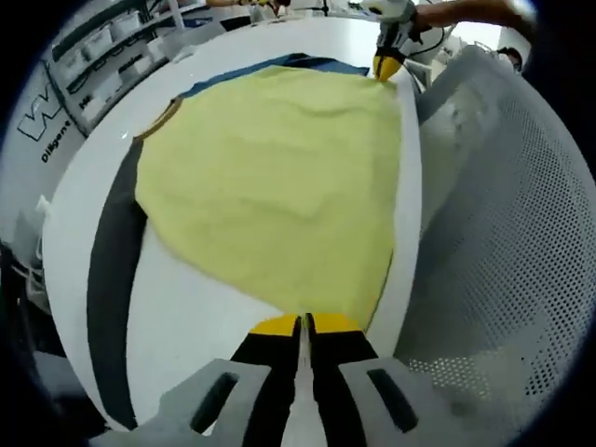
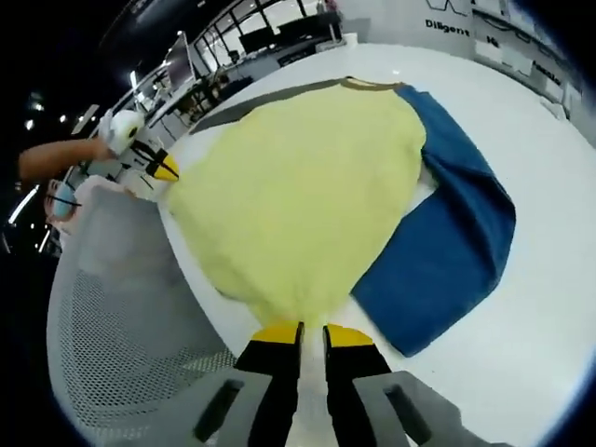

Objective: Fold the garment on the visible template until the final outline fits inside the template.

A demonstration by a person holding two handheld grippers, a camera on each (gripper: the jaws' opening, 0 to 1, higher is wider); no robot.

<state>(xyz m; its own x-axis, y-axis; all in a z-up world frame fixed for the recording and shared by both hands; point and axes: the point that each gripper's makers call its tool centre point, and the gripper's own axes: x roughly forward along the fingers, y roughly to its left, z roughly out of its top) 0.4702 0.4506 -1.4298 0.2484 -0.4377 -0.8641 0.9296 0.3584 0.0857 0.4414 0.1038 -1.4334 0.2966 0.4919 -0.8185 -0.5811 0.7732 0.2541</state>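
Note:
A yellow garment lies spread on the white table, with blue cloth showing under its far edge. A dark grey template shows as a strip along the garment's left side. My left gripper is shut on the garment's near edge. At the far corner, my right gripper pinches the same garment. In the right gripper view, the right gripper holds the yellow garment at its near edge. The blue cloth spreads out to the right, and the left gripper grips the far left corner.
A white mesh chair stands close against the table's edge, also seen as the chair in the right gripper view. Shelves line the back. A person's arm reaches to the left gripper. Bare table lies beyond the blue cloth.

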